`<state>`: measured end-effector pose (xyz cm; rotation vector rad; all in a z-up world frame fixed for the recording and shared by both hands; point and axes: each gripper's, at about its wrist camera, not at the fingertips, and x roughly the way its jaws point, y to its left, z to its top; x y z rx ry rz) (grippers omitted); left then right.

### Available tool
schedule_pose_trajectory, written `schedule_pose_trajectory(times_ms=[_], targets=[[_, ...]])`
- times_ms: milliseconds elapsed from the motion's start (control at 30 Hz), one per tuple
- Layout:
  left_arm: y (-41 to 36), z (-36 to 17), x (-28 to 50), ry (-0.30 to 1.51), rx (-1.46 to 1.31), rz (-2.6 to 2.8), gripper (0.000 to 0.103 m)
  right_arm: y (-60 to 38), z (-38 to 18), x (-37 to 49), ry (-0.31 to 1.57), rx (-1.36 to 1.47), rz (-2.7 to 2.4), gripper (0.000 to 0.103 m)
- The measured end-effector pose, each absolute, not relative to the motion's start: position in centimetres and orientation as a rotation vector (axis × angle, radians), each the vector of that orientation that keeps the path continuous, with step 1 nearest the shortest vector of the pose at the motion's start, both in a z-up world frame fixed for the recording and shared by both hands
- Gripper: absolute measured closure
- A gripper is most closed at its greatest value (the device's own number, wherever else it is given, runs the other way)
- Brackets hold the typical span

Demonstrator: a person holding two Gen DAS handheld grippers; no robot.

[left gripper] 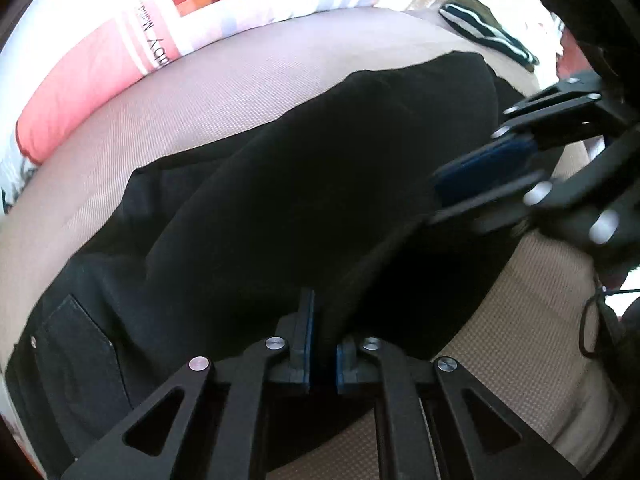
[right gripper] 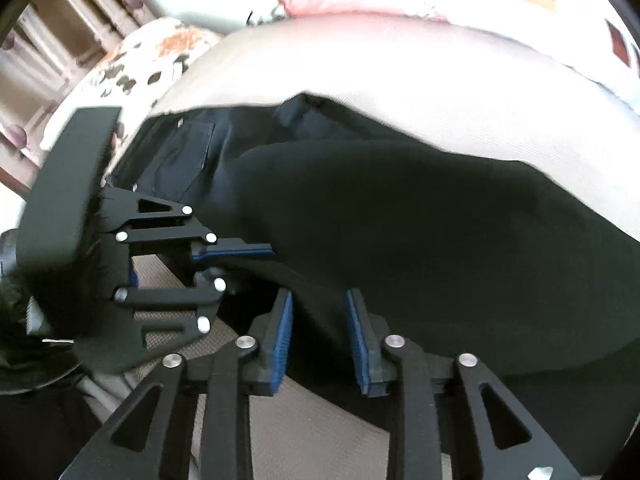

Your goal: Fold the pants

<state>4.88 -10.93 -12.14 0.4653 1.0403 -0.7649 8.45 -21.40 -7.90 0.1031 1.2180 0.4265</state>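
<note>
Black pants [left gripper: 320, 160] lie across a beige woven mat [left gripper: 200, 100], with a back pocket [left gripper: 76, 340] at the lower left of the left wrist view. My left gripper [left gripper: 322, 336] is shut on a raised fold of the pants' edge. The right wrist view shows it from the side [right gripper: 256, 260], pinching the black cloth. My right gripper [right gripper: 320, 320] stands beside it over the pants [right gripper: 400, 220]. Its blue pads [right gripper: 284, 332] are apart, with black cloth running loosely between them. In the left wrist view the right gripper [left gripper: 436, 200] comes in from the right, blurred.
A pink and white pillow [left gripper: 100, 80] lies along the mat's far side. A striped dark garment [left gripper: 488, 28] sits at the far right. In the right wrist view a floral cloth [right gripper: 152, 56] and wooden slats [right gripper: 60, 40] are at the upper left. Bare mat [right gripper: 360, 60] stretches beyond the pants.
</note>
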Motion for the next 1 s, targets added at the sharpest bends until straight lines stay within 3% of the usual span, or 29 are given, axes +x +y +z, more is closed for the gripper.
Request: schedule_pose_trajectory(times_ms=[167,400,633,667,733,1000], targets=[[-10.5,-11.9,5.1,1.036,0.433,-0.761,0.095,-29.7,-7.0,7.4,1.157,0.271,0.225,0.07],[-9.9,-12.1,5.4,1.06,0.397,-0.742,0.095,-45.6,-9.6,5.2,1.046,0.751,-0.192,0.068],[-9.9,-12.2,5.4,1.068,0.393,-0.734,0.095,-50.3,-12.9,4.8,1.005,0.994,-0.284,0.068],[-9.9,-12.3,5.5,1.073,0.389,-0.734,0.095,-50.4,-13.0,4.9,0.997,1.002,-0.289,0.069],[-9.8,-12.4,5.6,1.078,0.378,-0.732,0.095,-50.4,-12.8,5.3,0.989,1.013,-0.295,0.095],[-9.0,-12.7,6.1,1.101,0.308,-0.739,0.095,-48.2,-8.0,11.7,1.008,0.857,-0.275,0.097]])
